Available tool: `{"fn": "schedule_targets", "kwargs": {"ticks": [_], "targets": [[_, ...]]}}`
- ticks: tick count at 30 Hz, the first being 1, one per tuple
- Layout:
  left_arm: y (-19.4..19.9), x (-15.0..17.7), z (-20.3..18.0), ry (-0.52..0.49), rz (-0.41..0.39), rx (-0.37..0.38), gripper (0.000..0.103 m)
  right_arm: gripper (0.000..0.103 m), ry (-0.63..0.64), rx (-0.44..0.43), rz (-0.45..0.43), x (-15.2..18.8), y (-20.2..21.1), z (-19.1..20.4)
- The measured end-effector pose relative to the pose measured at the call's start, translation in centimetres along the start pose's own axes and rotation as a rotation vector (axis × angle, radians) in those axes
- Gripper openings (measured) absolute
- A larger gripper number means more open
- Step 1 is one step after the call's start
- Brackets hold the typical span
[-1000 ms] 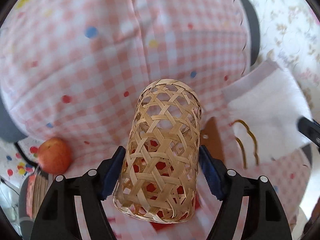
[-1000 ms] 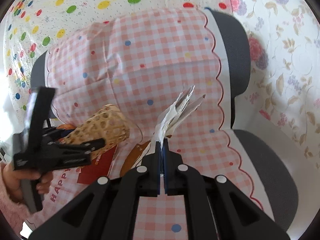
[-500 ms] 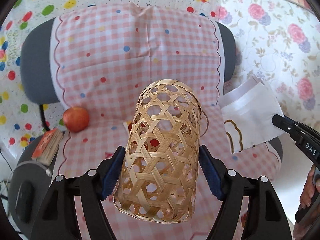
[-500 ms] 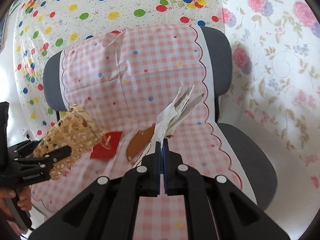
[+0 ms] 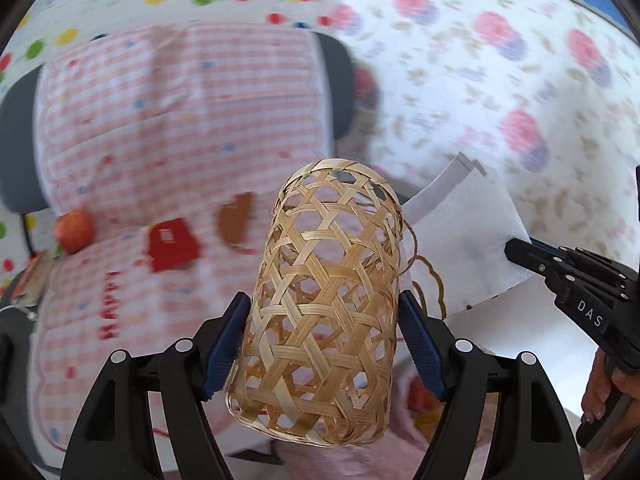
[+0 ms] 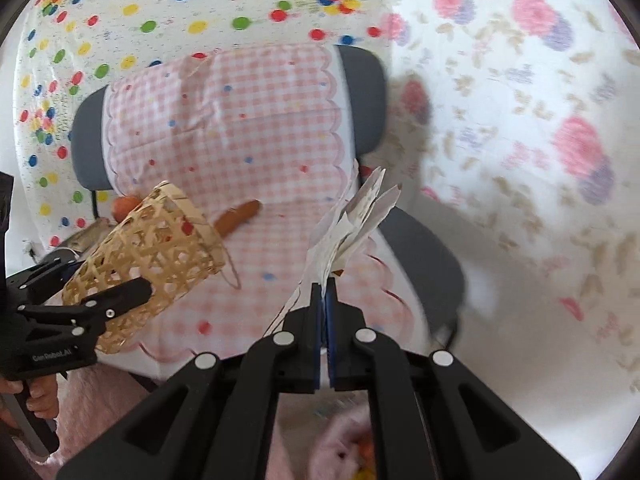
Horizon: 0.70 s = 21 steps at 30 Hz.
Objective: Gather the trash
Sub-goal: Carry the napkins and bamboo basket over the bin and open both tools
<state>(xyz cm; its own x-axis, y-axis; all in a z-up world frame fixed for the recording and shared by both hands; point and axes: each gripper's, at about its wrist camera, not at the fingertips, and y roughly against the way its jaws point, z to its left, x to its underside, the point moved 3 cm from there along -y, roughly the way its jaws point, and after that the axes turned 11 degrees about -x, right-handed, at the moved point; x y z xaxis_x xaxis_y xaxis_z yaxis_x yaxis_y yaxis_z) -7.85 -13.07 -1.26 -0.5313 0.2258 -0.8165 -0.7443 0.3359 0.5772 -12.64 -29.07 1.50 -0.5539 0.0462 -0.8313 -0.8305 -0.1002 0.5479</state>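
Between the blue pads of our left gripper sits the woven bamboo basket, its jaws spread wide and clamped on the basket's sides, mouth pointing away from us and tilted toward the chair. Our right gripper has its jaws clenched on a white paper bag, creased and fanned out above the pads; in the left view the same bag hangs just beside the basket's right flank. On the gingham-covered chair seat we can see a red wrapper, a brown scrap and an apple near the left edge. We judge the step in hand to be getting the bag into the basket. To do it well, we should tip the basket's mouth upward, bring the bag over the rim rather than against the side, crumple it inward as it enters, and only then release the right jaws. The weave is light and springy, so we should keep the squeeze on it gentle yet firm.
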Motion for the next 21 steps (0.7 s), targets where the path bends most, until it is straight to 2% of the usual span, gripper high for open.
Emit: {"fn": "schedule_targets", "kwargs": {"ticks": [4, 11, 16, 21], "targets": [[-0.3, 1.3, -4.5, -0.080, 0.025, 0.078, 0.074, 0.002, -0.027, 0.068, 0.029, 2.6, 2.7, -1.9], [-0.9, 3.6, -9.6, -0.160, 0.074, 0.175, 0.074, 0.002, -0.070, 0.191, 0.080, 7.3, 6.7, -4.4], [-1.7, 4.7, -12.3, -0.220, 0.101, 0.200, 0.074, 0.002, -0.114, 0.237, 0.117, 9.5, 8.3, -6.1], [-3.1, 5.8, -14.6, -0.269, 0.139, 0.213, 0.075, 0.002, -0.126, 0.257, 0.156, 11.3, 7.8, -7.3]]}}
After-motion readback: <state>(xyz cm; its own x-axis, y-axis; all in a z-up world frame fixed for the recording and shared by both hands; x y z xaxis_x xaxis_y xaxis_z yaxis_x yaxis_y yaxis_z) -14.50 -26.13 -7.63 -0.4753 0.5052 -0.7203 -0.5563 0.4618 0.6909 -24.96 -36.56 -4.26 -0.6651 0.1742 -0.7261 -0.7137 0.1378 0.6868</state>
